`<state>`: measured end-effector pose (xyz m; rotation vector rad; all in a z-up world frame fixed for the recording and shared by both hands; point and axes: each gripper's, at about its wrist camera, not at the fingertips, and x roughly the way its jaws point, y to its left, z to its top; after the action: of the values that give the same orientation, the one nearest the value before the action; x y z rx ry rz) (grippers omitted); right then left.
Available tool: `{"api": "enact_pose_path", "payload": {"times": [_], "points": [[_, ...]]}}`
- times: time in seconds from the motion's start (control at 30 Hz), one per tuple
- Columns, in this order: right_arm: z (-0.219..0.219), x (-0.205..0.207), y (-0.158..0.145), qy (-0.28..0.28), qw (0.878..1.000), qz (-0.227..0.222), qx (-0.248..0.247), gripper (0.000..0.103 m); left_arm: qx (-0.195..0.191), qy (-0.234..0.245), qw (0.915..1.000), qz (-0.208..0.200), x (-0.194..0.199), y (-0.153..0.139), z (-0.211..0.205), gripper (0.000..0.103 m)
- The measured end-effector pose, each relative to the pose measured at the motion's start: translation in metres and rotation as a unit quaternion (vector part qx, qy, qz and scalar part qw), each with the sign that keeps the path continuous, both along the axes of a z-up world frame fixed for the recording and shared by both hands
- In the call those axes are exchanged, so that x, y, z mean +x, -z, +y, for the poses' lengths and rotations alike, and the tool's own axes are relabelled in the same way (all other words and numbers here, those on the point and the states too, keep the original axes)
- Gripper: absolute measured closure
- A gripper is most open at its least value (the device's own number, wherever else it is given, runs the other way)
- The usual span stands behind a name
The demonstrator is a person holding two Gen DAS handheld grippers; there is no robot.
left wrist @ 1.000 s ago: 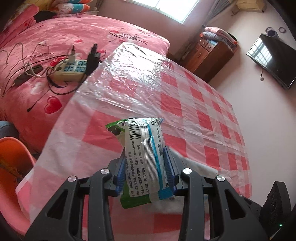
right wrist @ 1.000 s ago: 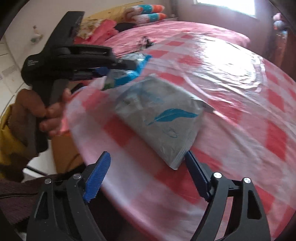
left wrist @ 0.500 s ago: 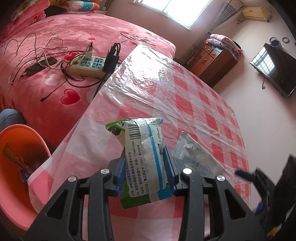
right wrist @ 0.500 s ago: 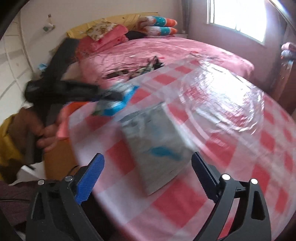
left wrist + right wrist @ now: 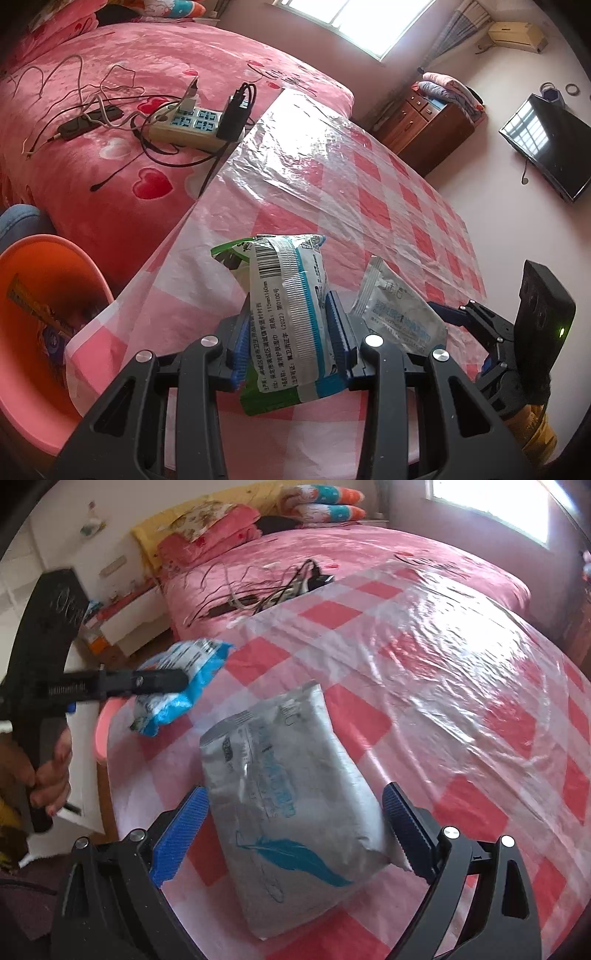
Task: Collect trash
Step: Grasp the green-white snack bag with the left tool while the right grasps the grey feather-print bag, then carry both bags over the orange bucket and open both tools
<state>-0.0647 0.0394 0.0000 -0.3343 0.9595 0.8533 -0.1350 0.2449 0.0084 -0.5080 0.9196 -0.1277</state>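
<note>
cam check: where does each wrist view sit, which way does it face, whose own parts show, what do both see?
Left wrist: on the left gripper, angled down across the checked table toward bed and window; its jaws clamp the green-and-blue wrapper; right gripper at lower right.
Right wrist: on the right gripper, angled down over the table toward the bed; jaws open around the silver pouch, which lies flat; left gripper and hand at left.
Shared: both packets, table, bed, power strip.
</note>
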Motion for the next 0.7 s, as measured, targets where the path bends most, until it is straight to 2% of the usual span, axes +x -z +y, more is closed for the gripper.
{"api": "enact_pose_path", "payload": {"times": [0.07, 0.27, 0.5, 0.6, 0.7], "points": [[0.003, -0.006, 0.003, -0.008, 1.000, -0.009, -0.015, 0.009, -0.003, -0.001, 1.0000, 0.000, 0.000, 0.001, 0.002, 0.064], [0.006, -0.007, 0.009, -0.008, 1.000, -0.014, -0.017, 0.008, -0.009, -0.006, 0.9999, 0.002, -0.003, 0.006, 0.007, 0.064], [0.012, -0.018, 0.015, -0.008, 0.998, -0.046, -0.042, 0.007, -0.016, -0.006, 0.9999, 0.004, -0.006, 0.010, 0.010, 0.064], [0.012, -0.019, 0.014, 0.002, 0.998, -0.048, -0.039, 0.008, -0.017, -0.006, 0.9998, 0.002, -0.007, 0.011, 0.011, 0.064], [0.011, -0.021, 0.013, 0.012, 0.998, -0.051, -0.036, 0.014, -0.020, -0.006, 0.9998, 0.001, -0.008, 0.011, 0.012, 0.064]]}}
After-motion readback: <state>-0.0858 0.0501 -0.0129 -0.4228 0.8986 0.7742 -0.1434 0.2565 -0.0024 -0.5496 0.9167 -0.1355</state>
